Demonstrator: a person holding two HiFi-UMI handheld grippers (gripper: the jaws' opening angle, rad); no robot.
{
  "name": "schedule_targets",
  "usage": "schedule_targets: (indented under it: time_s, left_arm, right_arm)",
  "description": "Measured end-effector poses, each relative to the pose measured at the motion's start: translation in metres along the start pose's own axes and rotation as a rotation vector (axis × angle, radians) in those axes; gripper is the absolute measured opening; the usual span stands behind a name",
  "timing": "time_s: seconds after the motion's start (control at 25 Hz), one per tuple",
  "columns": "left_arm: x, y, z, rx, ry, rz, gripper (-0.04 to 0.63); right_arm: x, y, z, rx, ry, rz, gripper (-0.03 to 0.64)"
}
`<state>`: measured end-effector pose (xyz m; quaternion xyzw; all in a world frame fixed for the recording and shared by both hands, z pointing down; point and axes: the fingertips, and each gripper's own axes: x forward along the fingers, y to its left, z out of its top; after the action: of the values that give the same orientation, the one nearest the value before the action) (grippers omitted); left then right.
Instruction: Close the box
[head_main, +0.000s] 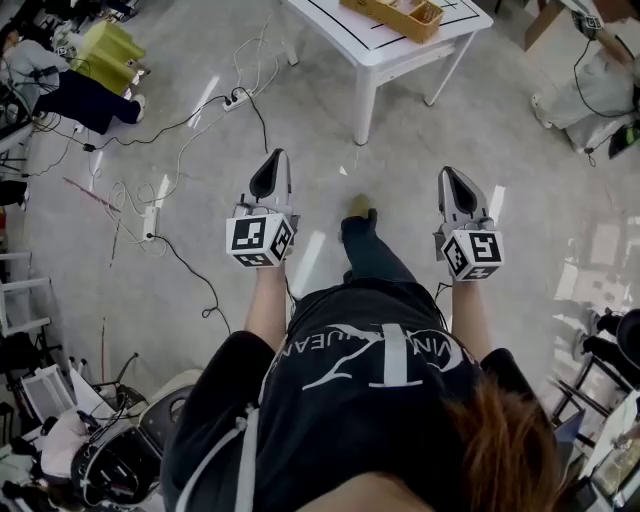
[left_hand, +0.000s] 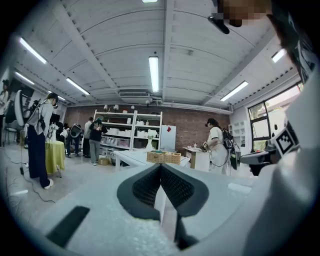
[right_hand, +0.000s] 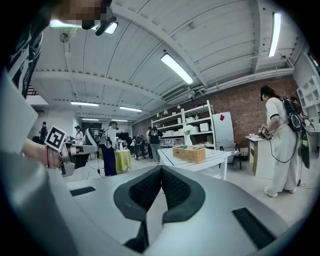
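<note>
Black shirt (head_main: 370, 380) right below, left gripper (head_main: 278, 156) and right gripper (head_main: 446, 173) both pinched shut on nothing, box (head_main: 392, 15) well ahead on the white table (head_main: 345, 25), looks woven, light, slightly springy, so nudge its lid edge.

You wear a black T-shirt (head_main: 370, 370) with white lettering and dark trousers (head_main: 375, 262); your grey left gripper (head_main: 277, 154) and right gripper (head_main: 448, 172) each carry 1 black-and-white marker cube.

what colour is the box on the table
The box is light tan with a woven, wicker-like pattern, best seen in the right gripper view.
</note>
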<state>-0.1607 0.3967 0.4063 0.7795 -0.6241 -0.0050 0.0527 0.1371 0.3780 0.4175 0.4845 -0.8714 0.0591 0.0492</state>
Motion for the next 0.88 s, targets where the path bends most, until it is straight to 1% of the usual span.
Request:
schedule_targets:
  time_s: [0.12, 0.24, 0.32, 0.44, 0.56, 0.76, 0.88]
  left_arm:
    - [0.014, 0.001, -0.005, 0.012, 0.000, 0.013, 0.011]
    - [0.037, 0.003, -0.002, 0.034, 0.020, 0.018, 0.011]
    - [0.053, 0.014, 0.006, 0.043, 0.025, 0.031, 0.011]
    - [0.077, 0.036, 0.015, 0.034, 0.023, 0.040, 0.011]
    - [0.101, 0.047, 0.016, 0.028, 0.035, 0.025, 0.011]
    - [0.162, 0.049, 0.018, 0.020, 0.057, -0.030, 0.011]
    - [0.198, 0.054, 0.022, 0.020, 0.066, -0.056, 0.011]
  right_arm:
    - [0.018, -0.012, -0.008, 0.011, -0.004, 0.023, 0.000]
    - [0.047, -0.031, -0.004, 0.032, -0.002, 0.031, 0.003]
    - [0.071, -0.039, 0.003, 0.045, 0.001, 0.036, 0.019]
    - [0.106, -0.042, 0.011, 0.060, 0.008, 0.040, 0.062]
    - [0.127, -0.044, 0.016, 0.076, 0.015, 0.042, 0.106]
    - [0.165, -0.075, 0.023, 0.095, 0.028, 0.008, 0.127]
    - [0.186, -0.093, 0.027, 0.103, 0.034, -0.016, 0.129]
